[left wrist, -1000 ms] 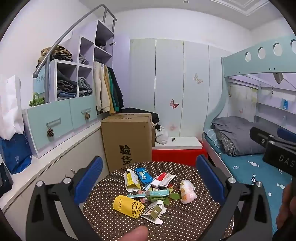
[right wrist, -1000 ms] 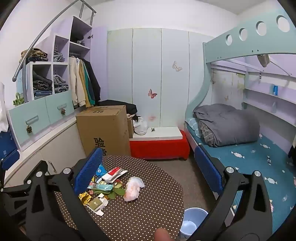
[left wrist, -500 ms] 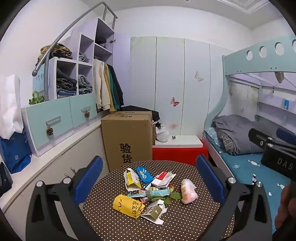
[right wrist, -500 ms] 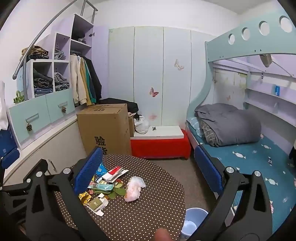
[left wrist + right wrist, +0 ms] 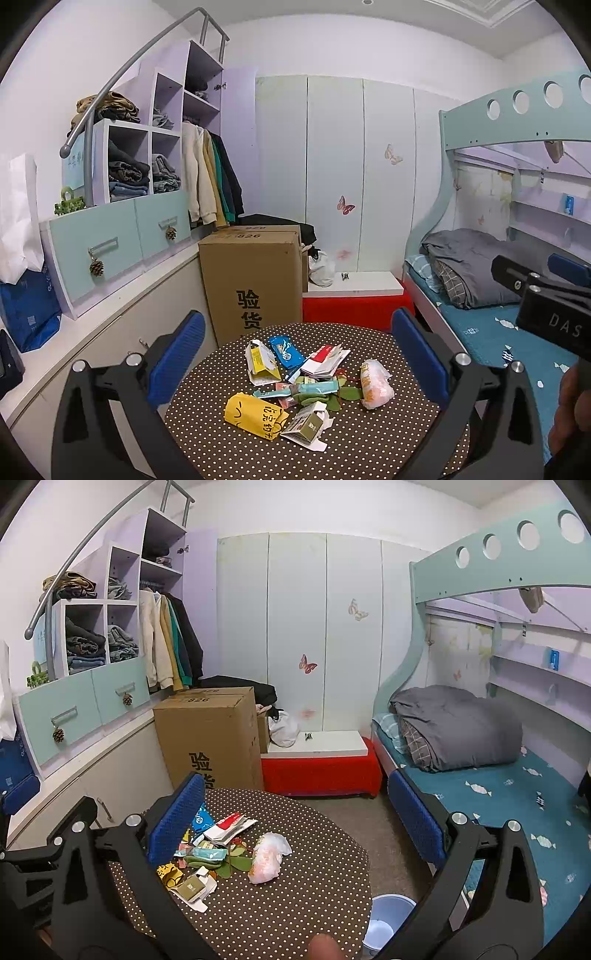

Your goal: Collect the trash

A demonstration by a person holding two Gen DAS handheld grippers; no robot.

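Both grippers, left (image 5: 295,354) and right (image 5: 295,816), have barely drifted, jaws wide, empty, above the table's (image 5: 229,435) trash (image 5: 306,384).

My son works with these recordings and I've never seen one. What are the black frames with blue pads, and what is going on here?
Those are two hand-held grippers, one in each of a person's hands; no robot is involved. Each picture comes from a wide-angle camera on a gripper, looking forward between its two blue-padded fingers. The left gripper and right gripper are both open and hold nothing. Below them, a round brown polka-dot table carries a pile of litter: a crumpled yellow packet, a blue wrapper and a scrunched white plastic bag. A pale blue bin stands on the floor beside the table, probably for the trash.
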